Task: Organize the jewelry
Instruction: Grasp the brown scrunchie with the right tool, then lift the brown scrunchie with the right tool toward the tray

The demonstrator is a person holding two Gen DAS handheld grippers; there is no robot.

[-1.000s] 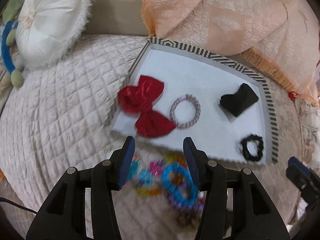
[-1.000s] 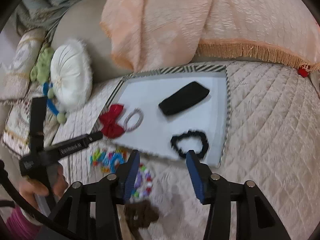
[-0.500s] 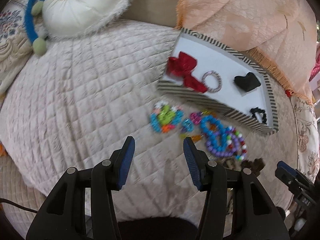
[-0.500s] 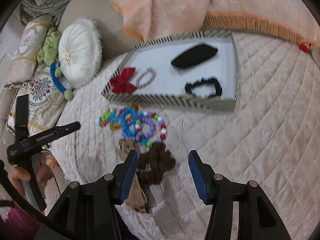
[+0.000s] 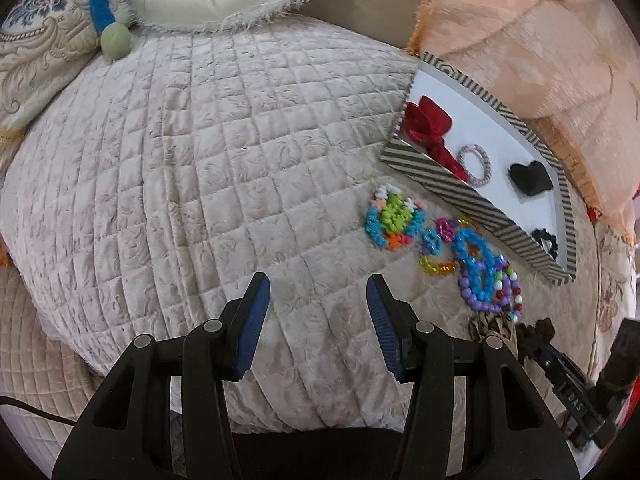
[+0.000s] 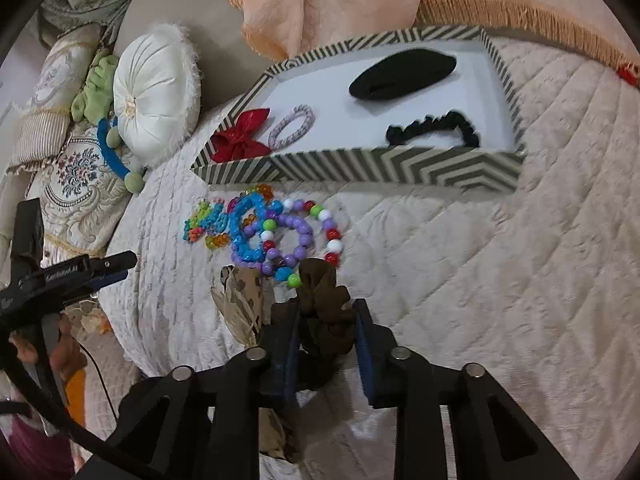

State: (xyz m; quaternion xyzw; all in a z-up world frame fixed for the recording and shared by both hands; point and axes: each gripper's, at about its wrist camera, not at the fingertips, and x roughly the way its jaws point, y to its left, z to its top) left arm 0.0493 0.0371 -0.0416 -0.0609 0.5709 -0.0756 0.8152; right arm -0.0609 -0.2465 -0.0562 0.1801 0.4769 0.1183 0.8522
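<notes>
Brown scrunchie (image 6: 325, 312) lies on the quilted bedspread (image 6: 500, 280), near the striped tray (image 6: 360, 166). Left of it, the left gripper (image 5: 316, 312) tilts steeply down, jaws wide and empty. The right gripper (image 6: 326, 344) angles down, jaws closing around the scrunchie.

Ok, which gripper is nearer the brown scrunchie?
Right. The right gripper has the brown scrunchie between its closing jaws. The left gripper hovers open over bare quilt, off to the scrunchie's left past the beaded bracelets.
</notes>
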